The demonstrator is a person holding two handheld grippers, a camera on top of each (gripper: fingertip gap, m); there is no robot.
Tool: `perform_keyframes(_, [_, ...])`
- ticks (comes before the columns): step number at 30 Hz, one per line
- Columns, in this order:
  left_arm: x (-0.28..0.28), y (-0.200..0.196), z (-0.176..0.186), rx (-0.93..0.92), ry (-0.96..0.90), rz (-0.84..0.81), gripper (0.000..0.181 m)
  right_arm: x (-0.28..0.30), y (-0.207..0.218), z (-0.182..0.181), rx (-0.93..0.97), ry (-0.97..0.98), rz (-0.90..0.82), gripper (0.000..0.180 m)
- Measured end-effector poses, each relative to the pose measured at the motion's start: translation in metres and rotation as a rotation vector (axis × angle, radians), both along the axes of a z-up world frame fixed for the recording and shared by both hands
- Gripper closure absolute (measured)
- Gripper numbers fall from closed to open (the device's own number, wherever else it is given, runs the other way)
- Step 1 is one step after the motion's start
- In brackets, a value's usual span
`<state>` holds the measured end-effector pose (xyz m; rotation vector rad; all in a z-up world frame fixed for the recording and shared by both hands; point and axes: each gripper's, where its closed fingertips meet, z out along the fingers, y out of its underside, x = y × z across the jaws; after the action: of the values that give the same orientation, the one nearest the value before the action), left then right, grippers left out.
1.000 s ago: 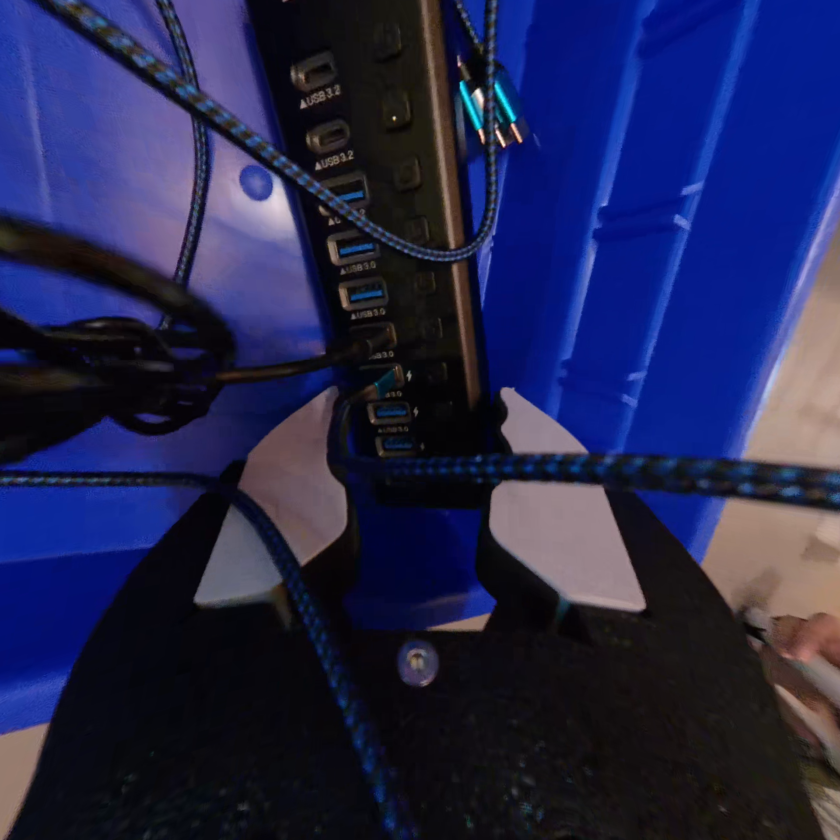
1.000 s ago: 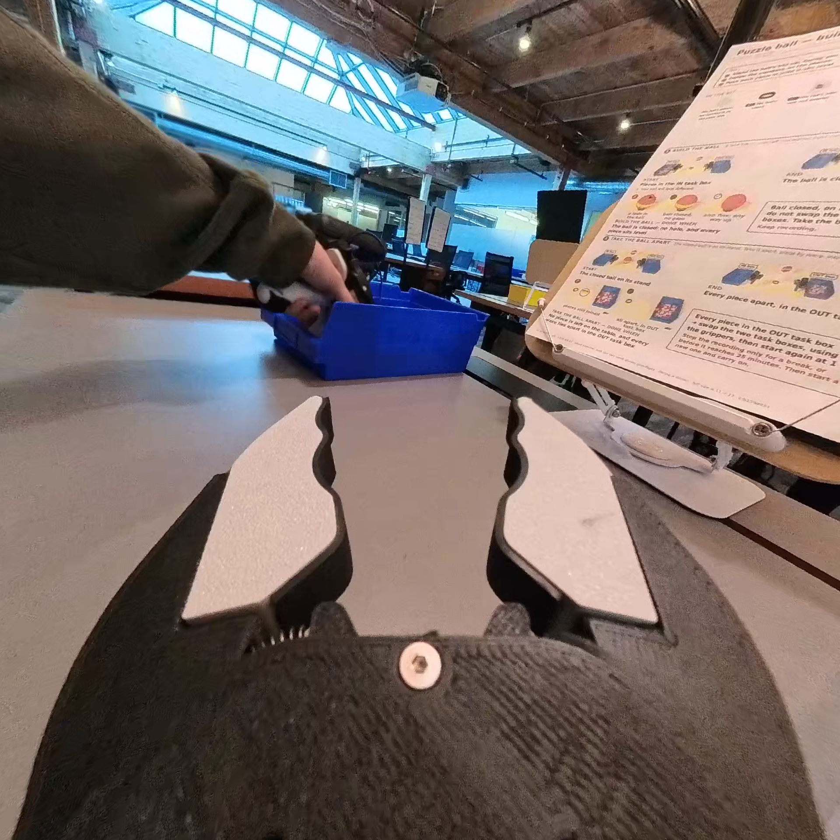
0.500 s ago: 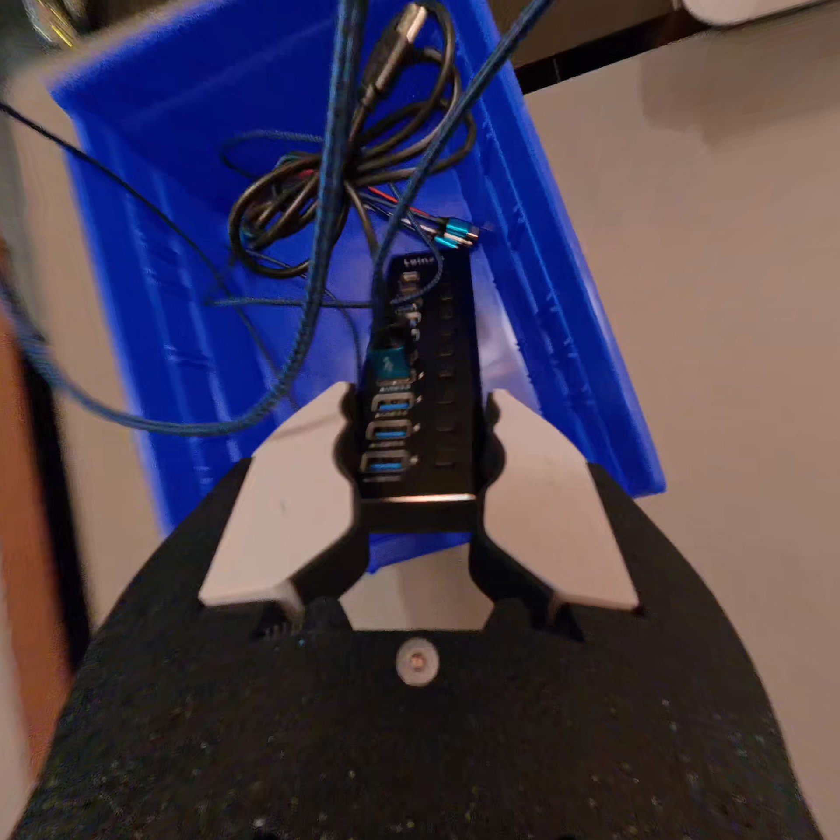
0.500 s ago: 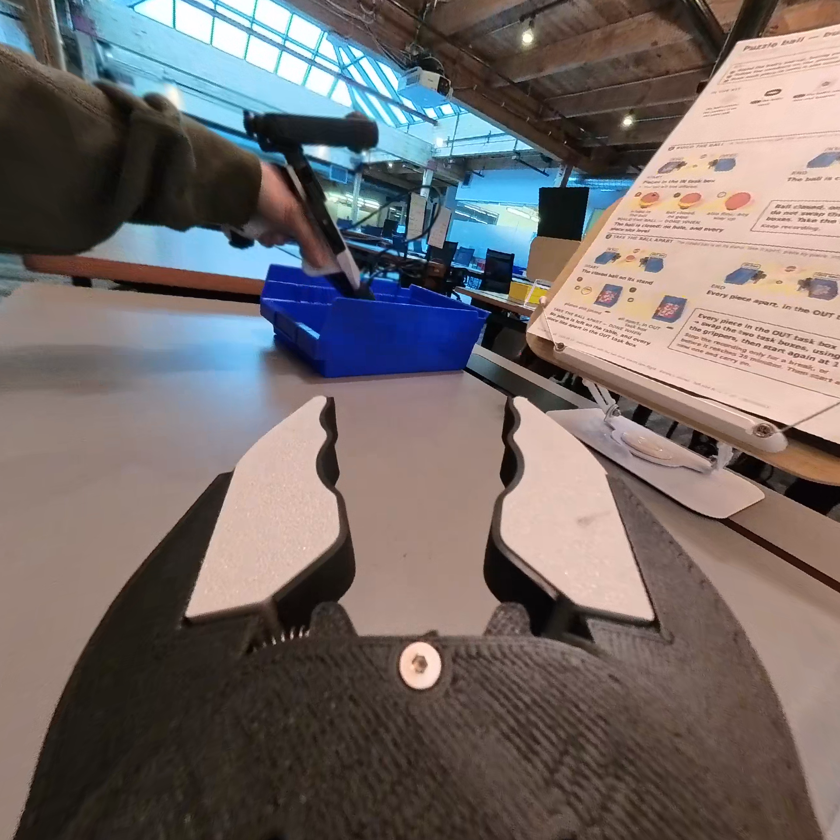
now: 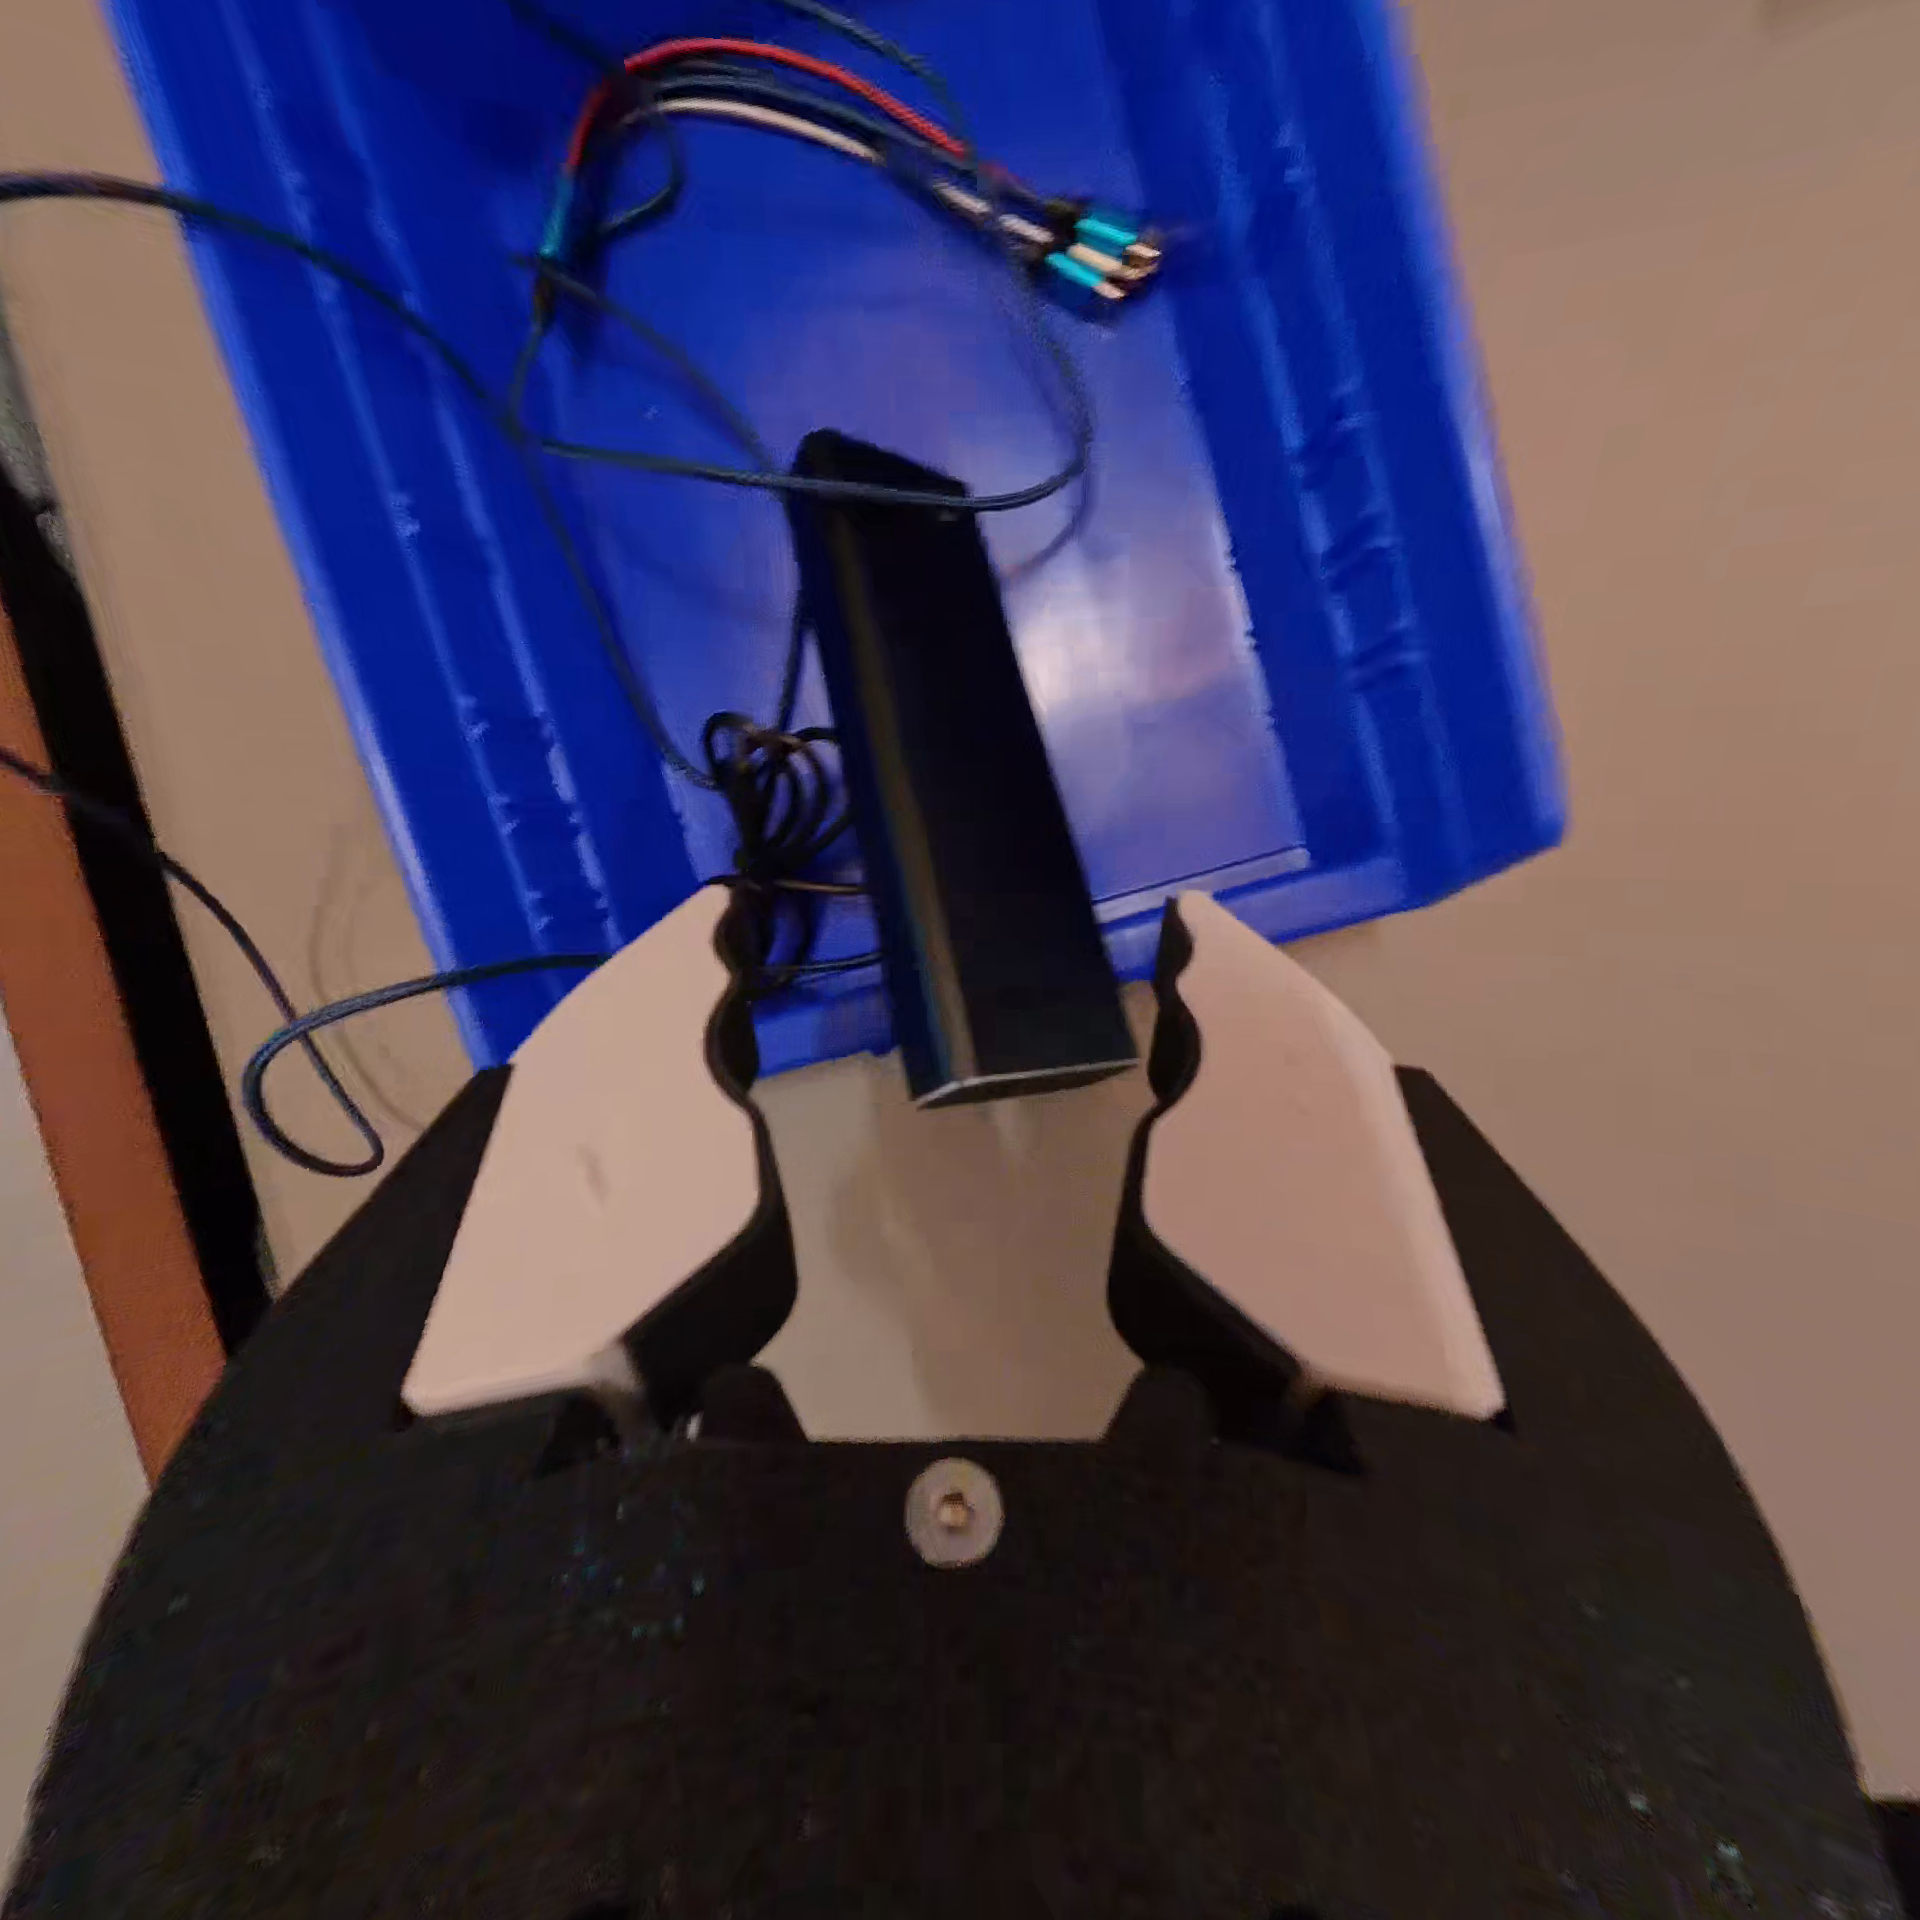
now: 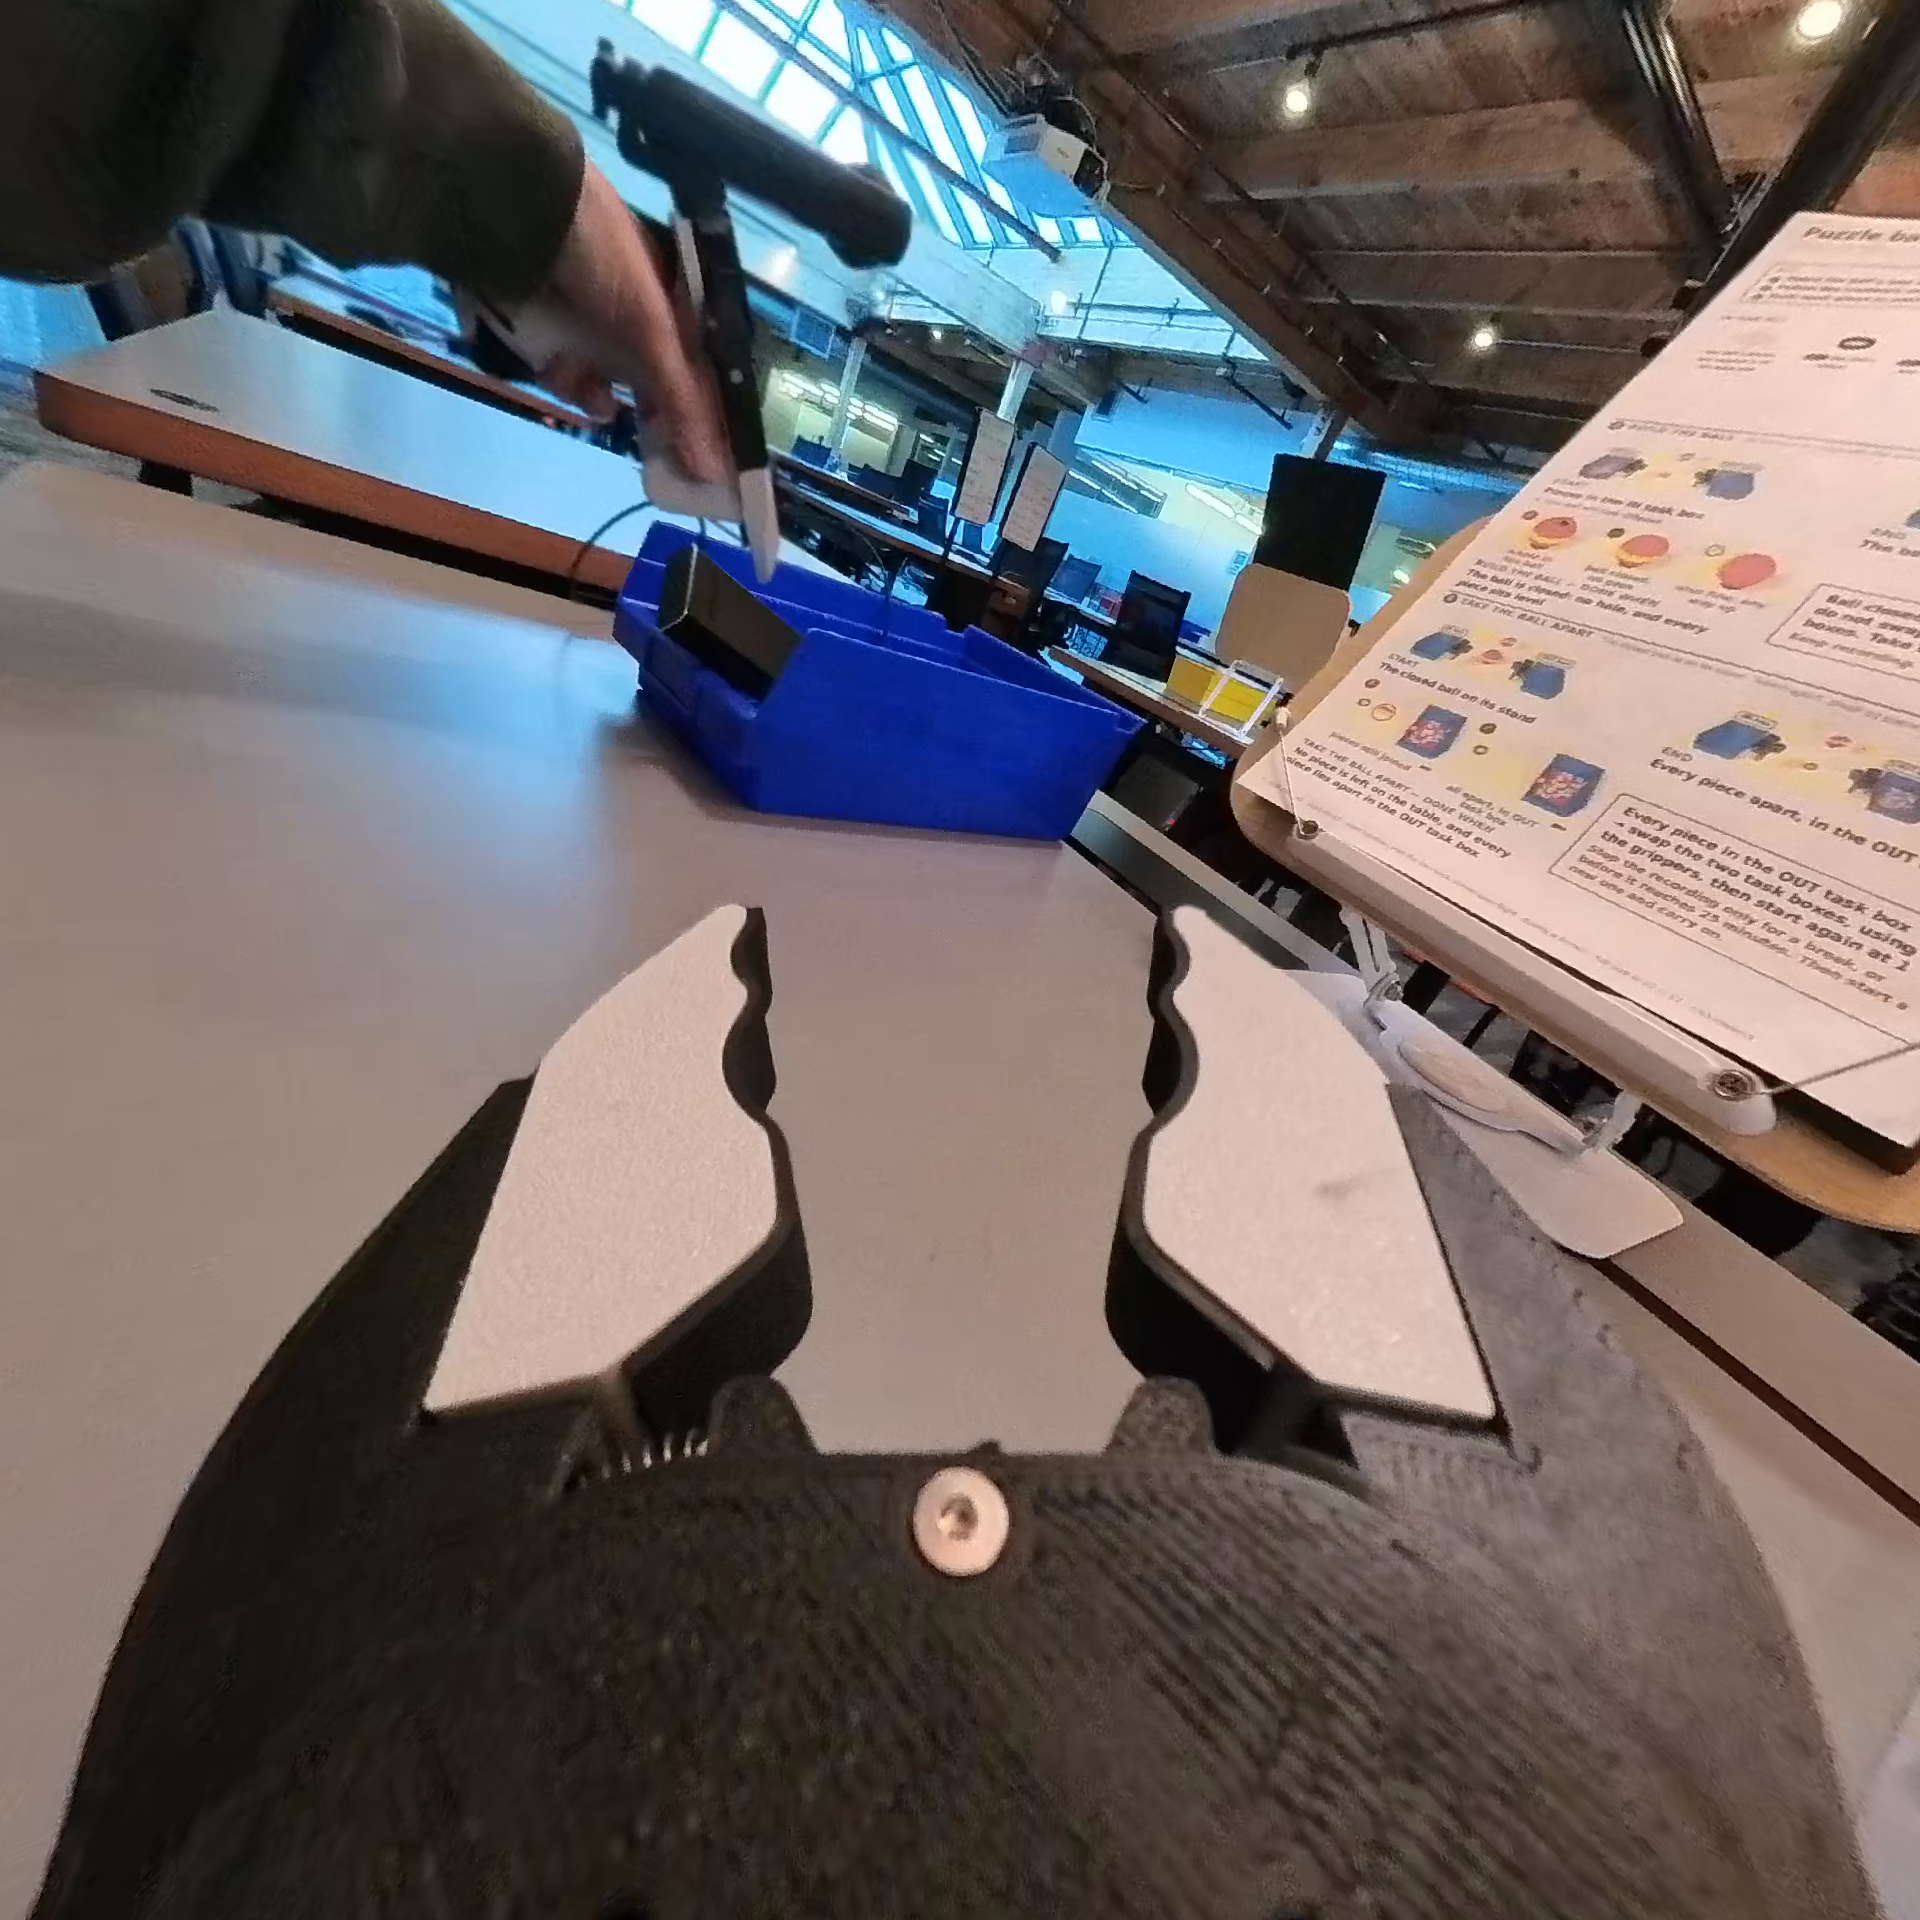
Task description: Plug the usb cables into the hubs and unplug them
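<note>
Left tool spread, empty, above one hub propped on one bin's rim; cables inside, seen only here. Right tool spread, empty, over counter; sheet only there.

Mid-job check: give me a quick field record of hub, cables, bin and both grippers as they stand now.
hub: black USB hub, propped tilted on the bin's near wall, one end sticking out over the table
bin: blue bin on the grey table
cables: braided blue cable trailing over the bin edge; bundled black cable beside the hub; loose plugs at the far end
left gripper: open, above the hub, not gripping it
right gripper: open, empty, over the table
</note>
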<state>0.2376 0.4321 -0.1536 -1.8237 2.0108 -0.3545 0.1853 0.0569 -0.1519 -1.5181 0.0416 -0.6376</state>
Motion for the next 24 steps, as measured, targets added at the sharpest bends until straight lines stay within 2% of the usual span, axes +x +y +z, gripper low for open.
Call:
perform_keyframes(1, [0.0, 0.005, -0.001, 0.022, -0.021, 0.0, 0.106, 0.0, 0.001, -0.001, -0.01, 0.0, 0.003, 0.109])
perform_keyframes(4, [-0.003, -0.005, -0.009, 0.077, -0.05, -0.114, 0.096, -0.002, 0.005, -0.005, -0.043, -0.013, 0.01, 0.108])
perform_keyframes(9, [-0.009, 0.003, -0.034, 0.423, -0.043, -0.276, 0.091, -0.006, 0.009, -0.009, -0.084, -0.053, 0.016, 0.108])
perform_keyframes(14, [-0.006, 0.001, -0.039, 0.442, -0.152, -0.258, 0.122, -0.007, 0.01, -0.01, -0.092, -0.062, 0.013, 0.108])
perform_keyframes(18, [-0.006, -0.001, -0.035, 0.47, -0.167, -0.293, 0.124, -0.006, 0.009, -0.009, -0.085, -0.062, 0.01, 0.108])
perform_keyframes(22, [-0.009, -0.005, -0.028, 0.652, -0.166, -0.411, 0.126, -0.006, 0.009, -0.009, -0.085, -0.066, 0.008, 0.109])
perform_keyframes(24, [-0.011, -0.012, -0.018, 0.79, -0.176, -0.474, 0.134, -0.006, 0.009, -0.009, -0.087, -0.066, 0.008, 0.109])
